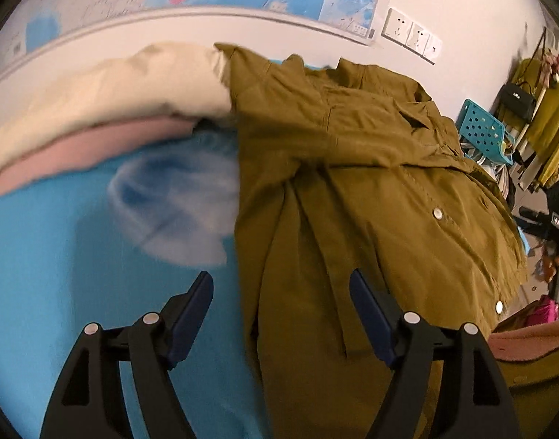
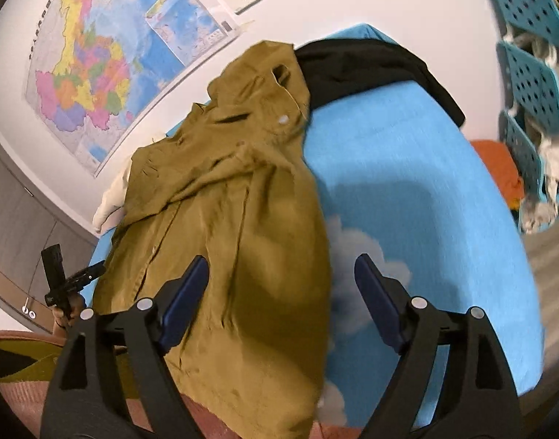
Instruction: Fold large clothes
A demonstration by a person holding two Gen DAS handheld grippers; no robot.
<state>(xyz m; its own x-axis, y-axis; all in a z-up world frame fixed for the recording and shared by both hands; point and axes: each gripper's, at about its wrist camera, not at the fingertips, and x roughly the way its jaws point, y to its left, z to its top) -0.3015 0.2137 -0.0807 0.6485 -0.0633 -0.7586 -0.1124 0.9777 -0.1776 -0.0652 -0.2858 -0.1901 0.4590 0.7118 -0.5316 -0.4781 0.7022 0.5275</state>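
Olive shirt [image 1: 352,190] lies part-folded on the blue bed sheet [image 2: 407,183]; left tongs [image 1: 281,314] and right tongs [image 2: 281,300] stand apart, gripping nothing

Olive-green shirt [image 1: 352,190], snap buttons, lying spread but creased on blue cloth-covered surface; collar end far from claws, hem near. Fabric below and ahead of both claws, not gripped.
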